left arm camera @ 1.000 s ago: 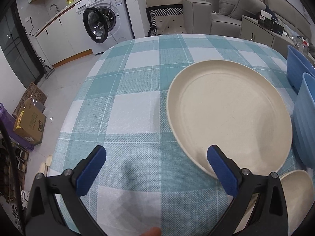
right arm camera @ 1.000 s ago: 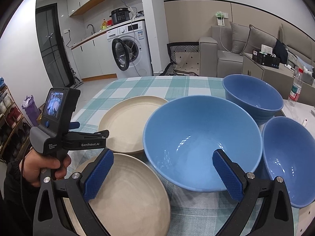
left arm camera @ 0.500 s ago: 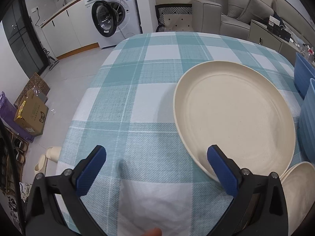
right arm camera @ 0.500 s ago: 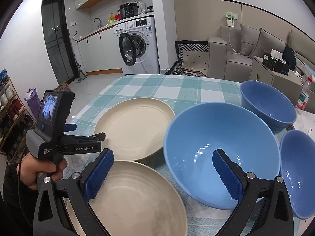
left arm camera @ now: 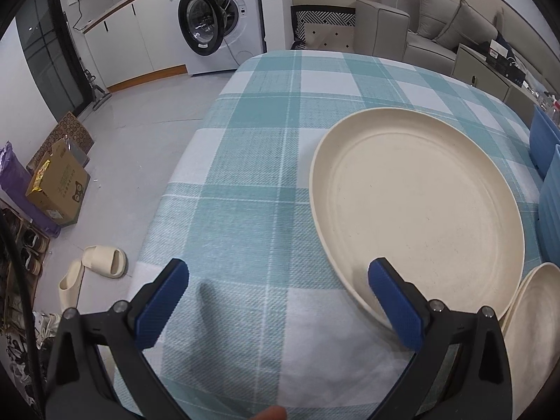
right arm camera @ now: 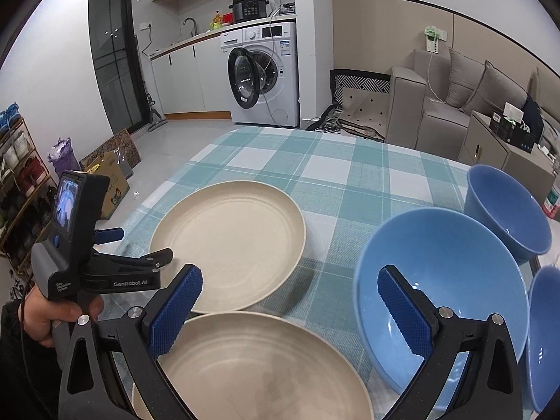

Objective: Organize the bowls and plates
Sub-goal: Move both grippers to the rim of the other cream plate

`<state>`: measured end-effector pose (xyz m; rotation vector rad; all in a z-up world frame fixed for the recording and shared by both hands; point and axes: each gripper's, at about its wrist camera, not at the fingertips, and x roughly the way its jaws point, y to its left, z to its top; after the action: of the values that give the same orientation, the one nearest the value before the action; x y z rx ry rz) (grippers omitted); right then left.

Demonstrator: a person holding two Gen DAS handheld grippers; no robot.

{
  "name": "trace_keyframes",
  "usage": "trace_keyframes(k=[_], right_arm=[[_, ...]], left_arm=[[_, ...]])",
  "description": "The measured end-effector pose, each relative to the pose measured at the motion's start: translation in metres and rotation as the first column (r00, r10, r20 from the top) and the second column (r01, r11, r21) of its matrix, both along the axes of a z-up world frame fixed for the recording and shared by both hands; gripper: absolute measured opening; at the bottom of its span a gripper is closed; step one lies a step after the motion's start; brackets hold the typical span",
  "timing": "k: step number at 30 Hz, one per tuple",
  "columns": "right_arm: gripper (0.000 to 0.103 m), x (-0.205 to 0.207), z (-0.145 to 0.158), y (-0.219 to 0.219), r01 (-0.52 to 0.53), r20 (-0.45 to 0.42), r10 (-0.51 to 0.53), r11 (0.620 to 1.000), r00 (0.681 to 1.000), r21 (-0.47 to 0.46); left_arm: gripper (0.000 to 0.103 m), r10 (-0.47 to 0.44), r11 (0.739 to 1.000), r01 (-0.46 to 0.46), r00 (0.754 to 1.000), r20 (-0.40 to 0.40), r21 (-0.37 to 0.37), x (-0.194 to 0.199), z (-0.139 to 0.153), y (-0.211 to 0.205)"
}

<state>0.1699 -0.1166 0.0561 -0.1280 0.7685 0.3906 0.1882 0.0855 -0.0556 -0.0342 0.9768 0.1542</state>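
Both grippers stood spread wide and gripped nothing. From its own camera, the left gripper (left arm camera: 278, 299) hung above the checked tablecloth (left arm camera: 266, 161), its left blue pad over bare cloth and its right pad over the near rim of the far cream plate (left arm camera: 420, 217). In the right wrist view that same tool (right arm camera: 115, 255) appeared at the left, gripped in the person's left hand (right arm camera: 52, 315), with its arms reaching toward the far plate's near-left rim.

The right gripper (right arm camera: 290, 309) hovered over the near side of the table. Its left pad was above the far edge of the near cream plate (right arm camera: 252, 367), and its right pad sat in front of the inside of the large blue bowl (right arm camera: 451, 280).

The two cream plates lay one beyond the other on the left half of the table, their rims almost meeting; whether they touched could not be told. Three blue bowls filled the right half: the large one nearest the plates, a second bowl (right arm camera: 507, 206) farther back on the right, and a third bowl (right arm camera: 546, 339) cut off at the right edge.

A washing machine (right arm camera: 266, 73) with its door open stood beyond the table, a grey sofa (right arm camera: 455, 105) to its right. Cream slippers (left arm camera: 94, 269) lay on the floor to the left.
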Motion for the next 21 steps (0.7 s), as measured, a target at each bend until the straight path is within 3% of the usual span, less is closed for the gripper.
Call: trace_keyframes(k=[10,13,21], right_arm=[[0.102,0.02,-0.007,0.025,-0.017,-0.031,0.015,0.999,0.999,-0.05],[0.102,0.019,-0.005,0.033,-0.021,0.012,0.022,0.994,1.0,-0.108],[0.102,0.029,-0.008,0.051,-0.074,-0.031,0.072,0.993,0.997,-0.092]], left_arm=[[0.103,0.002,1.0,-0.002,1.0,0.01,-0.022,-0.009,-0.002,0.018],[0.103,0.002,0.999,-0.001,1.0,0.013,-0.044,-0.01,-0.003,0.021],[0.103,0.0,0.998,0.001,1.0,0.015,-0.066,-0.013,-0.003,0.028]])
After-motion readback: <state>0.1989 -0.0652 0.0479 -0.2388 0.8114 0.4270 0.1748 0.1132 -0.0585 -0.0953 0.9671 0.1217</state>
